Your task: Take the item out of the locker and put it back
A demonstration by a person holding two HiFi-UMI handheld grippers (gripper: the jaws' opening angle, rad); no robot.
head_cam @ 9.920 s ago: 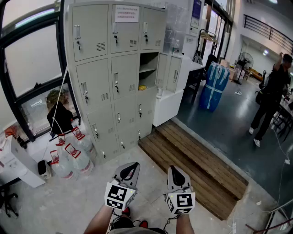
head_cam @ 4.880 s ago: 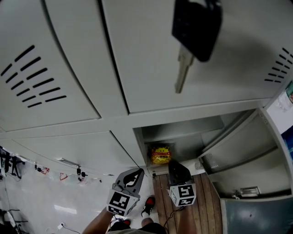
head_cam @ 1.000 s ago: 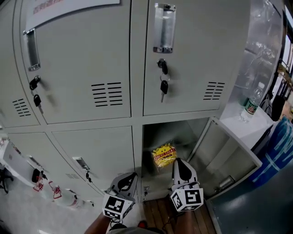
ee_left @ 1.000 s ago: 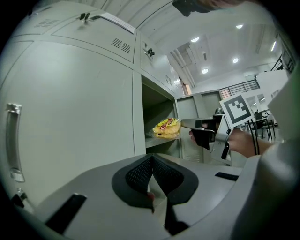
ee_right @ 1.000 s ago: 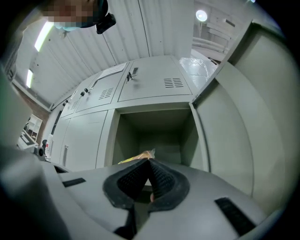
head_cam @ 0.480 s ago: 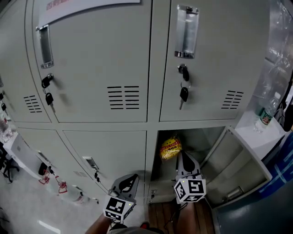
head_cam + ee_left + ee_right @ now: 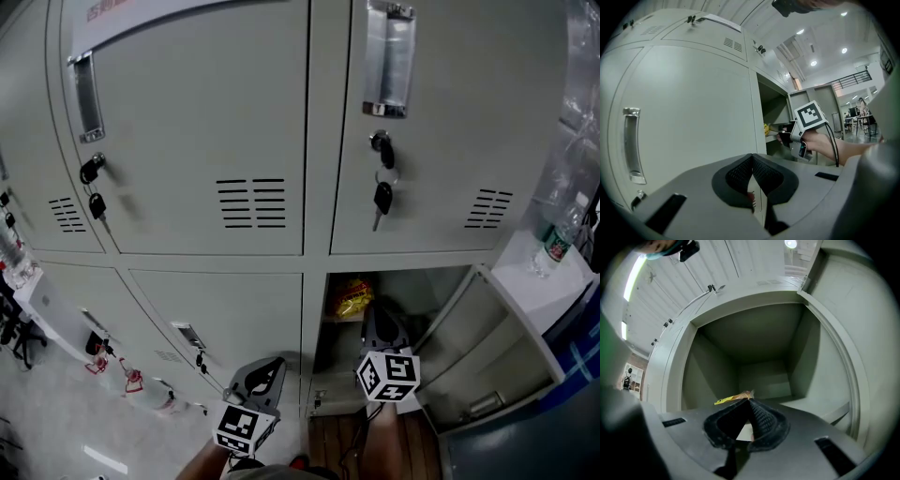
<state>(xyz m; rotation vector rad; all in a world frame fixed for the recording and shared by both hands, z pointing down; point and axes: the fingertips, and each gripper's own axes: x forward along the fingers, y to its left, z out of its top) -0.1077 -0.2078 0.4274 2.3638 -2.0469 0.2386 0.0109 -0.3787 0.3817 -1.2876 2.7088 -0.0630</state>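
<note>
A yellow snack bag [image 7: 351, 298] hangs just inside the open locker compartment [image 7: 412, 286], in the middle row. My right gripper [image 7: 376, 317] reaches into the opening from below and is shut on the bag's near edge. In the right gripper view the bag's yellow edge [image 7: 733, 398] sticks out to the left of the closed tips [image 7: 749, 401], with the bare compartment walls behind. My left gripper [image 7: 271, 366] hangs lower left, in front of a closed locker door, shut on nothing. In the left gripper view the bag [image 7: 766, 127] shows beside the right gripper [image 7: 783, 136].
The locker's door [image 7: 487, 342] stands swung open to the right. Keys [image 7: 382, 195] dangle from the closed locker above. A plastic bottle [image 7: 553, 244] stands on a white ledge at the right. Closed locker doors [image 7: 187, 141] fill the left.
My right gripper has carried the yellow bag up and farther into the open compartment. The left gripper has stayed low beside it.
</note>
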